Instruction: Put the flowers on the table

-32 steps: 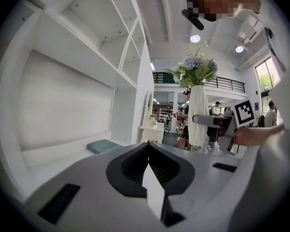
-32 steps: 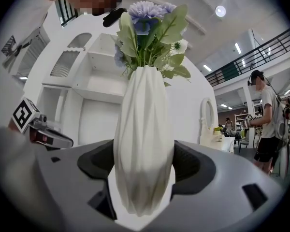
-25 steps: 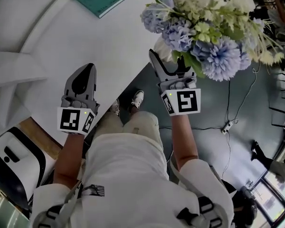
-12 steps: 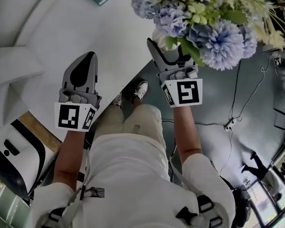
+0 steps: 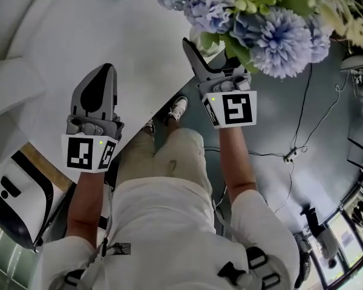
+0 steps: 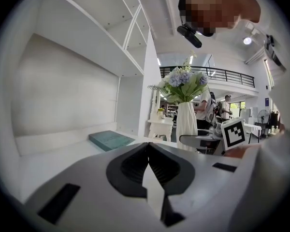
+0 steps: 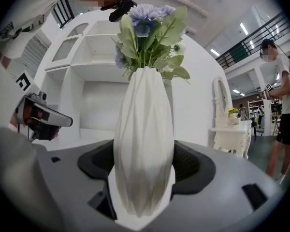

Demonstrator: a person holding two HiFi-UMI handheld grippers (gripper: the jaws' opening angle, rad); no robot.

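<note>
A bunch of blue and white flowers point(image 5: 272, 17) stands in a tall ribbed white vase point(image 7: 144, 139). My right gripper point(image 7: 144, 166) is shut on the vase's lower body and holds it upright. In the head view my right gripper point(image 5: 207, 56) is at the edge of the white table point(image 5: 109, 23); the blooms hide the vase's base there. My left gripper point(image 5: 104, 74) hovers over the table's near part, its jaws shut with nothing between them point(image 6: 149, 151). From the left gripper view the vase point(image 6: 187, 129) is to the right, apart.
A teal book point(image 6: 111, 140) lies on the table toward the back wall. White shelves point(image 6: 87, 42) rise above it. A white and black device point(image 5: 12, 192) sits low at the left. Cables point(image 5: 290, 156) run over the dark floor. People point(image 7: 285, 95) stand in the background.
Both grippers have moved forward toward the table. The vase has travelled with the right gripper, still upright. The left gripper now sits further over the tabletop, nearer the book.
</note>
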